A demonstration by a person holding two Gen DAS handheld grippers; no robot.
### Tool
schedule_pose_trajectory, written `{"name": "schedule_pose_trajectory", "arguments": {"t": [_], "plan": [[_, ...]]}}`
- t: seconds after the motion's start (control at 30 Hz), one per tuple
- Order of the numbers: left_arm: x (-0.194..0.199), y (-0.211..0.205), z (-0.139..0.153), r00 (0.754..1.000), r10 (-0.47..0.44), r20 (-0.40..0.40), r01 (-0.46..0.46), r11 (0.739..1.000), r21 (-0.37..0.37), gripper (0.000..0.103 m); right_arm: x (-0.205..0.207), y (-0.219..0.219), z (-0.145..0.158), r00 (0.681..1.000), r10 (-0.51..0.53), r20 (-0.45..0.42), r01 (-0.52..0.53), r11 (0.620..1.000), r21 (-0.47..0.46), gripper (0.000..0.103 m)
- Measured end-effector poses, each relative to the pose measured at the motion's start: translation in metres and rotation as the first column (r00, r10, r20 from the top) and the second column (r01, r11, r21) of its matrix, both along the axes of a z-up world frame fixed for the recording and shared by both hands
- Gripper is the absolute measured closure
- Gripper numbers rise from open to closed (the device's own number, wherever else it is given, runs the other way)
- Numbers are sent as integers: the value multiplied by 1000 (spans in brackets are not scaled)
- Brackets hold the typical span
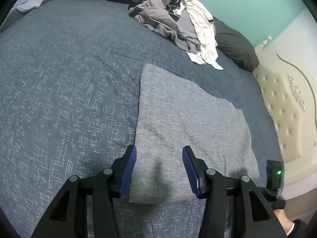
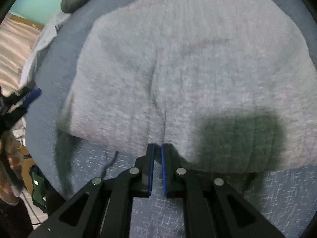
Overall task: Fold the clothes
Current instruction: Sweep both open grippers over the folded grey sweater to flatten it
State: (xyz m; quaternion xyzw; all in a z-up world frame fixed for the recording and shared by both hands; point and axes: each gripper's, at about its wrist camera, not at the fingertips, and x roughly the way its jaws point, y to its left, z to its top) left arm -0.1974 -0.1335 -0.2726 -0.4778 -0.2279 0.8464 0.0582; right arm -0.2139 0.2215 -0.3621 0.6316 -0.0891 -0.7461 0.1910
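A grey folded garment (image 1: 188,119) lies flat on the blue bedspread (image 1: 59,79). Over its near left corner hangs my left gripper (image 1: 160,150), open, with the cloth lying below the gap and untouched by the blue pads. In the right wrist view the same garment (image 2: 188,69) fills the frame, blurred. My right gripper (image 2: 158,146) is shut, its tips at the garment's near edge; I cannot make out any cloth pinched between the pads. One blue finger of the left gripper (image 2: 31,96) shows at the left edge.
A heap of grey and white clothes (image 1: 178,19) sits at the far side of the bed against dark pillows (image 1: 233,43). A cream tufted headboard (image 1: 287,109) borders the bed on the right. Floor and boxes (image 2: 17,158) lie beyond the bed's left edge.
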Motion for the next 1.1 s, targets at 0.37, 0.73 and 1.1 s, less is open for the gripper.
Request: {"name": "schedule_pose_trajectory", "arguments": {"t": [0.37, 0.73, 1.1], "plan": [[6, -9, -18, 997, -15, 72, 14, 1000, 2, 50, 1, 9, -8, 1000, -13, 23, 14, 1000, -17, 98], [13, -14, -45, 990, -23, 141, 20, 1000, 16, 48, -6, -4, 15, 999, 20, 25, -19, 999, -27, 98], [17, -11, -62, 980, -73, 186, 71, 997, 18, 48, -15, -3, 24, 1000, 27, -14, -28, 1000, -10, 98]]}}
